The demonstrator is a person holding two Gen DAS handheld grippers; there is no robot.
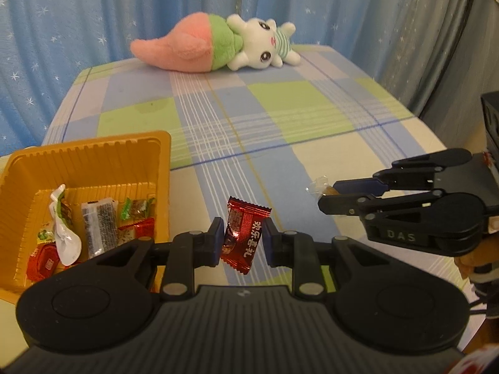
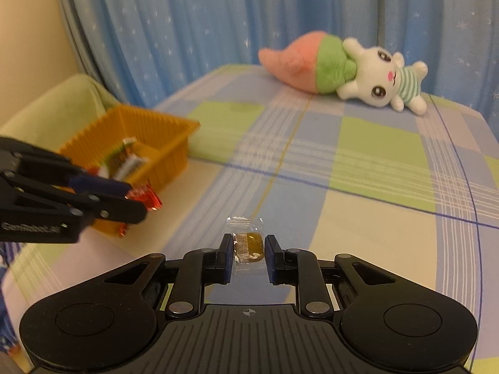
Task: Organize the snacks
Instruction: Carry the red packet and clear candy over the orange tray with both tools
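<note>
Holding red candy (image 1: 241,237) between barely parted left gripper (image 1: 242,239) fingers just right of the orange tray (image 1: 93,152), right gripper (image 2: 249,249) pinching clear-wrapped sweet (image 2: 249,244) farther right; carrying over the rim before releasing.

A plush rabbit (image 1: 215,42) lies on the checked tablecloth (image 1: 280,118).

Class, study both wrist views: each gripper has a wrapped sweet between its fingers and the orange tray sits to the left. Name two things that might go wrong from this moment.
1. The red candy hangs between the left gripper's fingers and looks loosely pinched, so it might slip onto the tablecloth before reaching the orange tray.
2. The right gripper grips the clear-wrapped candy by slippery film. Heading for the tray, it may bump the left gripper, which sits in between.
</note>
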